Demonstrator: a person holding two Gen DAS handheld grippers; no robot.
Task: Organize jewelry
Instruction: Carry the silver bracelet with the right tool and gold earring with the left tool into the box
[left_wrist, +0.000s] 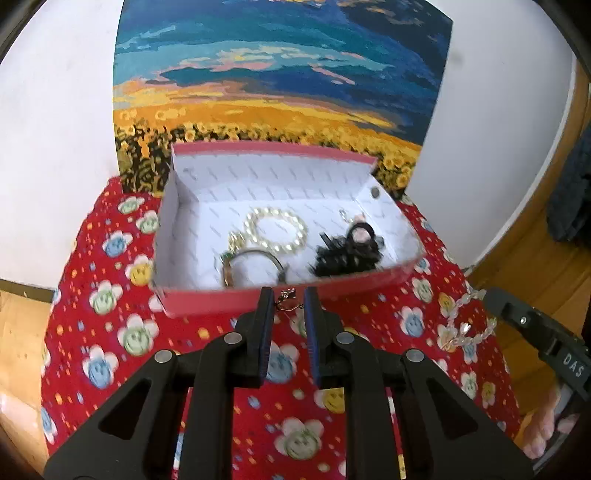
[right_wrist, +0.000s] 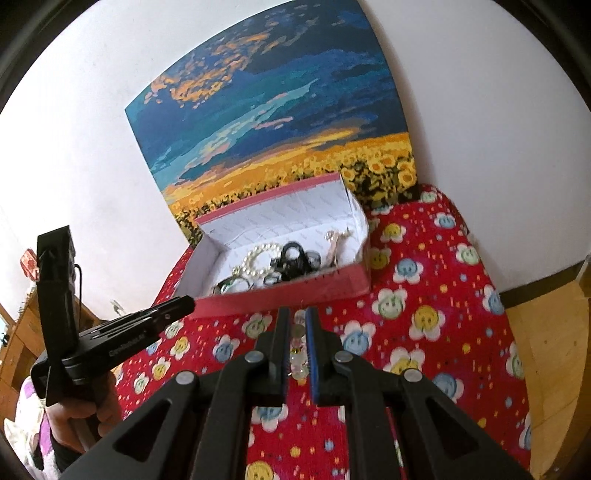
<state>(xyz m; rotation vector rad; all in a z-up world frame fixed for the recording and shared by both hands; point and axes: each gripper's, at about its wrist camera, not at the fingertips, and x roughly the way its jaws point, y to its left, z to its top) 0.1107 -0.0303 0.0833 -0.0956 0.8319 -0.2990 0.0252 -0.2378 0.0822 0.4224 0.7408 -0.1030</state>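
A red box with a white inside stands open on the cloth. In it lie a pearl bracelet, a metal bangle and a black hair clip. My left gripper hovers just before the box's near wall, shut on a small sparkly earring. In the right wrist view, my right gripper is shut on a clear bead bracelet, a little short of the box. That bracelet dangles at the right of the left wrist view. A hand holds the left gripper.
A red cloth printed with smiling flowers covers the round table. A sunflower-field painting leans on the white wall right behind the box. Wooden floor shows past the table's right edge.
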